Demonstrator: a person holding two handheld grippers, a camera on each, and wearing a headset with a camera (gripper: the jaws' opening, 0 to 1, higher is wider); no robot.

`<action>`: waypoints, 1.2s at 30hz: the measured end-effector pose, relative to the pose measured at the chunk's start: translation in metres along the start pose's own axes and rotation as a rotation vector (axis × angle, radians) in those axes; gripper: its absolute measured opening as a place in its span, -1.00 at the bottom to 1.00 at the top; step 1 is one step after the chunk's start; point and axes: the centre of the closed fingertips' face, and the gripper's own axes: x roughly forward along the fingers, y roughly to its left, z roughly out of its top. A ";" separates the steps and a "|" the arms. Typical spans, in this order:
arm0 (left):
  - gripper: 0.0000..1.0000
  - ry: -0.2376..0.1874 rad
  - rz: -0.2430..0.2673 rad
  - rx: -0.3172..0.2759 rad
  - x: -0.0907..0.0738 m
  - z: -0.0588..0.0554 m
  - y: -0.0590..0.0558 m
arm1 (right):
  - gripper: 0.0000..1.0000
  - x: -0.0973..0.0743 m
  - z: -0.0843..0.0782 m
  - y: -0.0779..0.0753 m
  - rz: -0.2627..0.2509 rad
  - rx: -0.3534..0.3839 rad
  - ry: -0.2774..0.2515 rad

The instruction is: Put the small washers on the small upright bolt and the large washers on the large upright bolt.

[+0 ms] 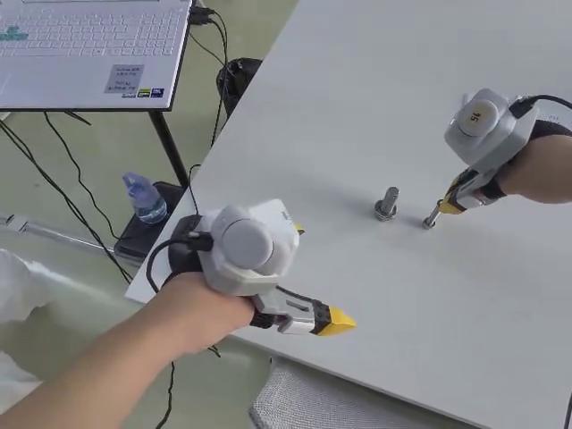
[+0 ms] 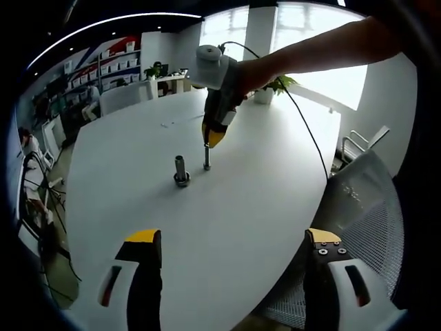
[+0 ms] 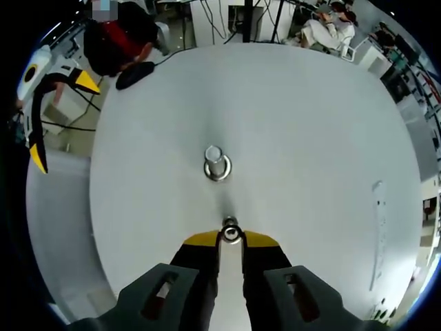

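left gripper (image 1: pixel 336 320) – jaws wide apart | right gripper (image 1: pixel 451 206) – jaws narrow on small bolt (image 1: pixel 430 218) top

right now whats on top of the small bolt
The right tongs sit over the small bolt, yellow tips either side of its top, with a shiny ring, probably a washer, between them. Whether it is already on the shaft is hidden by the tips.

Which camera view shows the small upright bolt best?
The right gripper view: the small upright bolt is close, seen from above. The head view and left gripper view show it smaller, side-on, a thin pin.
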 end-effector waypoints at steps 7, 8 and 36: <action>0.66 0.016 -0.005 0.006 0.003 -0.002 0.000 | -0.76 0.002 0.002 0.002 0.003 -0.006 0.002; 0.65 0.019 -0.005 0.008 0.003 -0.002 0.000 | -0.76 0.002 0.002 0.002 0.006 -0.003 0.003; 0.58 0.035 -0.009 -0.013 0.006 -0.013 0.006 | -0.76 0.029 -0.004 0.004 0.016 -0.025 0.031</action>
